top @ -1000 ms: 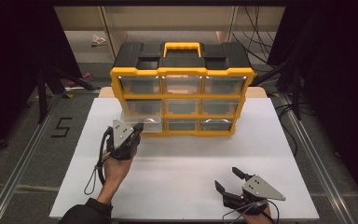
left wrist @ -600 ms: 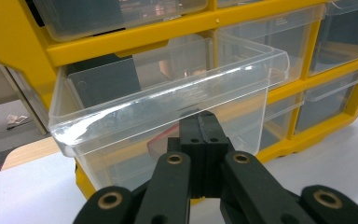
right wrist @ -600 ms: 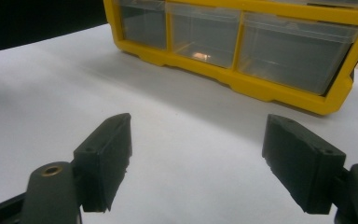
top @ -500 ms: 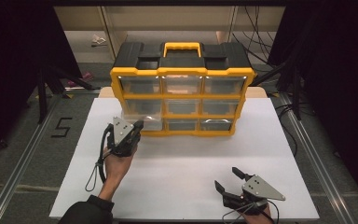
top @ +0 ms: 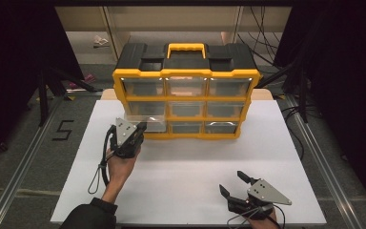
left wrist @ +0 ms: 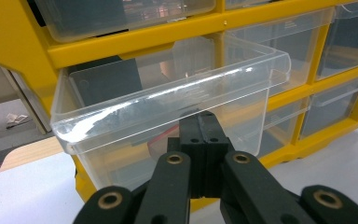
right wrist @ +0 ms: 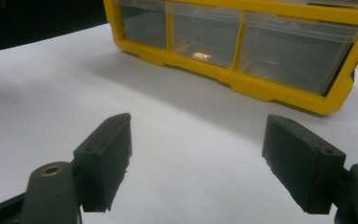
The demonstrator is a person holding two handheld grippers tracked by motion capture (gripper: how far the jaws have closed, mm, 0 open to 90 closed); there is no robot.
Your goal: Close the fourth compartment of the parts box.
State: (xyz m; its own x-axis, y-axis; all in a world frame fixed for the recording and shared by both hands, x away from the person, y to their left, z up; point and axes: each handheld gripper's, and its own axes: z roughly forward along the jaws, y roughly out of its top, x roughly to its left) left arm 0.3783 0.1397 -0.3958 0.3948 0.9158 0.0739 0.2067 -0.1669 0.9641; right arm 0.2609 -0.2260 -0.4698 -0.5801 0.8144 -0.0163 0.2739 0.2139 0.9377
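Observation:
A yellow and black drawer organizer [top: 186, 95] stands at the back of the white table [top: 186, 162]. Its left drawer in the middle row, a clear plastic drawer [top: 145, 121], is pulled partway out. My left gripper [top: 141, 127] is shut, and its tips sit right at that drawer's front. In the left gripper view the joined jaws of the left gripper [left wrist: 200, 123] sit just under the lip of the clear drawer [left wrist: 168, 107], with nothing between them. My right gripper [top: 232, 182] rests low at the front right, wide open and empty. In the right gripper view the right gripper [right wrist: 198, 140] faces the organizer's [right wrist: 261, 88] bottom row.
The other clear drawers [top: 186, 88] of the organizer sit pushed in. Bare white tabletop lies between the two grippers. Grey floor with metal rails [top: 24, 167] surrounds the table, and a cable loop [top: 97, 176] hangs from the left gripper.

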